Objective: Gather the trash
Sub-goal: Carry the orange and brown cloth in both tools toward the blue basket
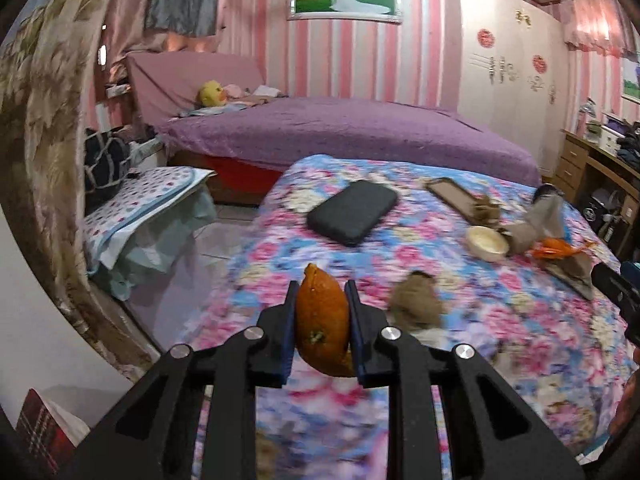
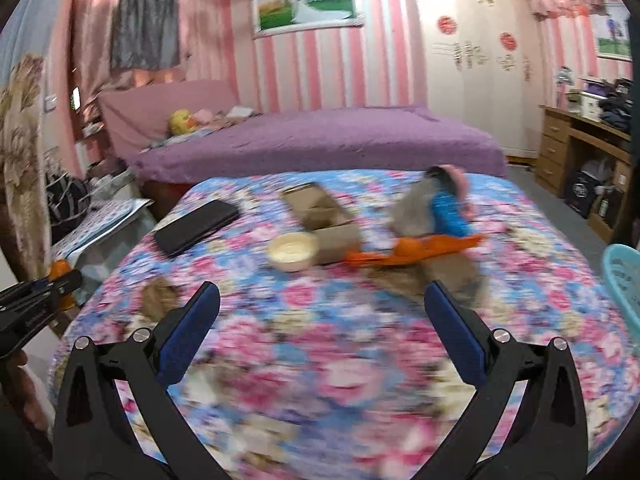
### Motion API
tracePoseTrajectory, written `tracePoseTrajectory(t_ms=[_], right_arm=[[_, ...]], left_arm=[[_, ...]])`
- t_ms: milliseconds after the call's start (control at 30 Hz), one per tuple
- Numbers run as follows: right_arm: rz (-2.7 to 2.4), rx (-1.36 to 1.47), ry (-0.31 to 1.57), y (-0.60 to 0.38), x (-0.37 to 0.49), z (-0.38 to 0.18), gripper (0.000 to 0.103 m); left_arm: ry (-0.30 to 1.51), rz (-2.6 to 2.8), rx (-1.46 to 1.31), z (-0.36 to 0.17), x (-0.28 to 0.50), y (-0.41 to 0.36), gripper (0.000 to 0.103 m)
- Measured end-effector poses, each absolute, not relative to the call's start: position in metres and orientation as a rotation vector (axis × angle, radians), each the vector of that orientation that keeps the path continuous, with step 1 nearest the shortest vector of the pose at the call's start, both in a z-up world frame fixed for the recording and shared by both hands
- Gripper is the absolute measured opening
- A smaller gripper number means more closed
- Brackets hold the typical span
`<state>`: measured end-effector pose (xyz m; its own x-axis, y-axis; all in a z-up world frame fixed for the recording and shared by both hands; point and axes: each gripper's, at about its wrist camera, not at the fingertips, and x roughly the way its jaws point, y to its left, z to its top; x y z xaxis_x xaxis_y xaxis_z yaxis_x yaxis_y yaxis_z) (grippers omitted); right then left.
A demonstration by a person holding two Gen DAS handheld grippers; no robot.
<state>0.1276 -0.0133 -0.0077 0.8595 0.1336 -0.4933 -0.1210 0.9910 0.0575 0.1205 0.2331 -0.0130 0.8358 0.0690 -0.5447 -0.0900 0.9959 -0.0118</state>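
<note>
The left gripper [image 1: 320,312] is clenched on a piece of orange peel [image 1: 322,320], pinched between its two blue pads and held up above a table covered in a flowered cloth [image 1: 500,320]. Only the middle of the peel is squeezed, with its ends curling free above and below the pads, so a quick swing could let it slide out and fall back onto the cloth or to the floor at the left.

Just ahead and right of this gripper lies a crumpled brown paper [image 1: 416,300]. Farther ahead sit a dark phone [image 1: 352,212], a small cream bowl [image 1: 488,242] and more orange scraps [image 1: 556,248].

The right gripper [image 2: 322,320] hangs released and empty, jaws wide. A turquoise basket [image 2: 622,280] shows at its far right edge, likely the place for trash, well apart from the peel. Carrying the peel across could knock the bowl. Both views are blurred, so small scraps could be missed.
</note>
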Motion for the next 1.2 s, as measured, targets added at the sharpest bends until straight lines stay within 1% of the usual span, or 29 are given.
tracePoseTrajectory(t_ms=[167,333,667,700,733,767,800,833,867,1033,1200], right_arm=[[0.173,-0.012,0.556,0.036,0.141,-0.019,0.099],[0.191,0.003,0.645,0.063,0.161,-0.044,0.099],[0.245,-0.084,0.675,0.112,0.175,-0.060,0.099],[0.243,-0.107,0.685,0.118,0.179,-0.060,0.096],[0.248,-0.129,0.703,0.124,0.183,-0.062,0.087],[0.261,-0.141,0.722,0.128,0.188,-0.064,0.082],[0.290,-0.150,0.751,0.133,0.192,-0.068,0.068],[0.324,-0.149,0.777,0.134,0.194,-0.071,0.052],[0.346,-0.140,0.786,0.134,0.195,-0.072,0.045],[0.387,-0.102,0.710,0.111,0.187,-0.057,0.045],[0.356,-0.112,0.622,0.058,0.176,-0.032,0.045]], left_arm=[[0.577,0.107,-0.007,-0.020,0.125,0.261,0.023],[0.597,0.144,-0.048,-0.028,0.131,0.292,0.023],[0.623,0.194,-0.072,-0.041,0.140,0.321,0.023],[0.627,0.195,-0.080,-0.041,0.141,0.323,0.023],[0.627,0.199,-0.074,-0.041,0.140,0.323,0.023],[0.625,0.202,-0.067,-0.040,0.141,0.321,0.023],[0.624,0.204,-0.057,-0.039,0.141,0.320,0.023],[0.626,0.203,-0.055,-0.039,0.141,0.319,0.023],[0.627,0.202,-0.055,-0.039,0.142,0.317,0.023],[0.630,0.194,-0.052,-0.036,0.145,0.302,0.023],[0.621,0.170,-0.042,-0.026,0.147,0.270,0.023]])
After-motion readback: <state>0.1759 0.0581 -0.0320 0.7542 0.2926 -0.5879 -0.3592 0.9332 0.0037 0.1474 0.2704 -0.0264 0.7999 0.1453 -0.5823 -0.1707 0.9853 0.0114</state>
